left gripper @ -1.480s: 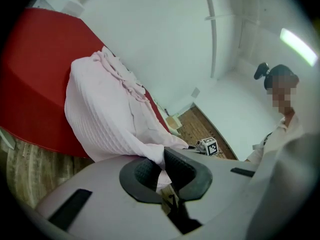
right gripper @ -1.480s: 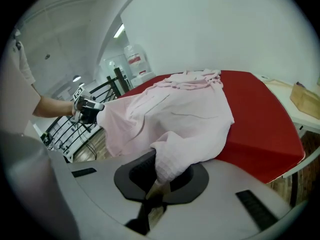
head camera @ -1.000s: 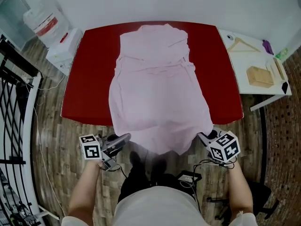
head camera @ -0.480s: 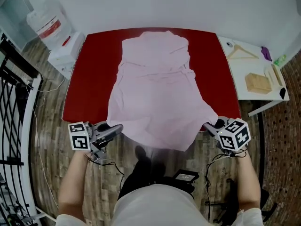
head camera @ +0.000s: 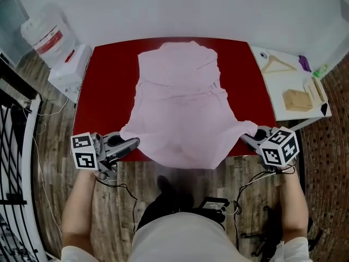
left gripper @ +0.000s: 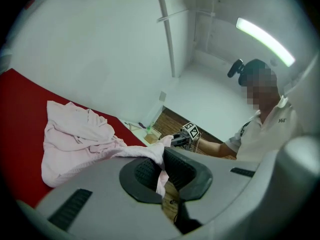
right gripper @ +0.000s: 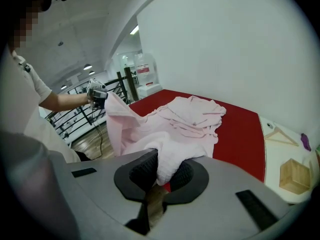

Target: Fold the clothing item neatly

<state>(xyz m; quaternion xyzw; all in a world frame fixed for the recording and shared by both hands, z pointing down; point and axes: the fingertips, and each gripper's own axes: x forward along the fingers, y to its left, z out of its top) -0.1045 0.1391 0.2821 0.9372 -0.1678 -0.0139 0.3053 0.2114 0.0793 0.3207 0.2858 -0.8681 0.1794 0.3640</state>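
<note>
Pink garment (head camera: 180, 102), one, hand-held grippers, two (left (head camera: 134, 142), right (head camera: 246, 139)), clamping hem

Water jug (head camera: 43, 34) L; hanger (head camera: 277, 64) & wood box (head camera: 297, 99) on white table (head camera: 274, 94) R.

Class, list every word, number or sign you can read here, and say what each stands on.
None reads clearly.
Red label on the water bottle: too blurred.
Small print on the person's shirt: too small.
Cubes on the left tongs and right tongs: black square patterns, no words.
</note>
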